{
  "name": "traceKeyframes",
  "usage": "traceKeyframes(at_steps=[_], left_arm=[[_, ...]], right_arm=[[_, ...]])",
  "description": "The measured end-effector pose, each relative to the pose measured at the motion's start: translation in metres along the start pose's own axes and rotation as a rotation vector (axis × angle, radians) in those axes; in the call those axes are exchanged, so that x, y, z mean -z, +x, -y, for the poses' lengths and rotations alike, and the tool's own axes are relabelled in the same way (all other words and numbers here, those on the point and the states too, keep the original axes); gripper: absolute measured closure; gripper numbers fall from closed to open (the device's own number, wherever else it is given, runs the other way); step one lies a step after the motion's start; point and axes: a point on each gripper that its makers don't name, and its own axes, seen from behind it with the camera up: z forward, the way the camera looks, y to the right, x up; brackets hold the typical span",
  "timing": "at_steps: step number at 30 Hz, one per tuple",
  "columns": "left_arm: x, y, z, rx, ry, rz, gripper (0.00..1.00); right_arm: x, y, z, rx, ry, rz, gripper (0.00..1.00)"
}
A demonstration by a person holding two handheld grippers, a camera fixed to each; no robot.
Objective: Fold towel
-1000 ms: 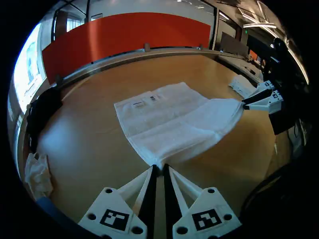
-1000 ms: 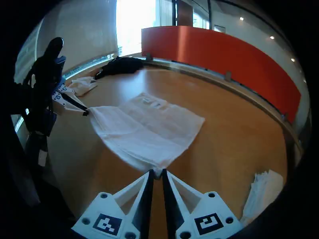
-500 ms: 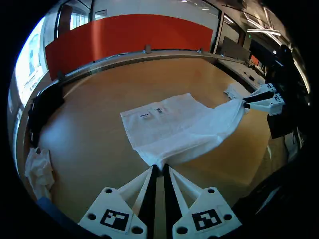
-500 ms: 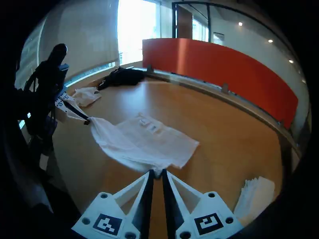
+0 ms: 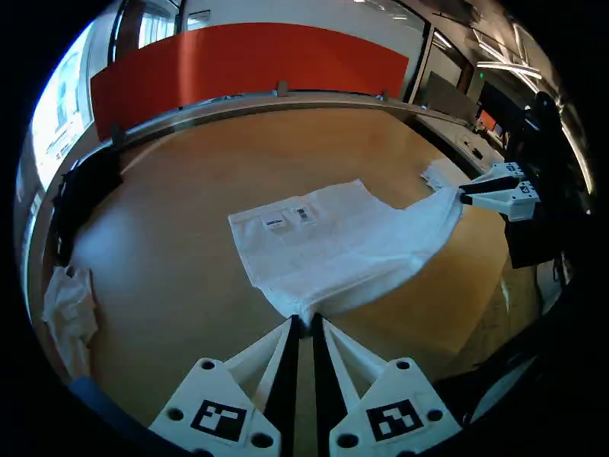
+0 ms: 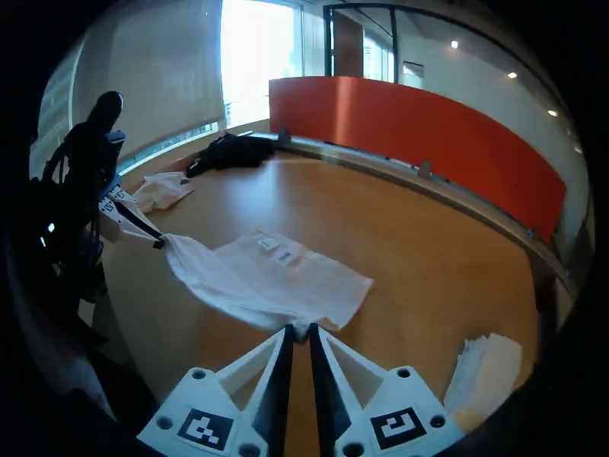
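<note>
The towel (image 5: 335, 236) is lying on the table (image 5: 175, 305) just ahead of my left gripper (image 5: 304, 321), near corner between its fingers; my right gripper (image 5: 464, 197) is pinching the corner far right.

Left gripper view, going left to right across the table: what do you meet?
A crumpled cloth, then the towel, then the right gripper pinching the towel's corner.

I take this for an open office: a broad wooden desk (image 5: 175, 259), an orange divider panel (image 5: 251, 61) at twelve o'clock, strip ceiling lights (image 5: 506, 67) at two o'clock, and tall windows (image 6: 259, 53) behind.
</note>
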Motion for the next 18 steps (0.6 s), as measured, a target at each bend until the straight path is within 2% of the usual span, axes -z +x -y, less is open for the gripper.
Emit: traceKeyframes(at_steps=[9,18], left_arm=[[-0.007,0.009,0.005,0.023,0.003,0.000,0.88],[-0.028,0.017,0.014,0.046,0.020,0.014,0.88]], right_arm=[[-0.007,0.003,-0.007,0.006,-0.004,0.008,0.84],[-0.029,0.002,-0.021,-0.011,-0.009,0.038,0.84]])
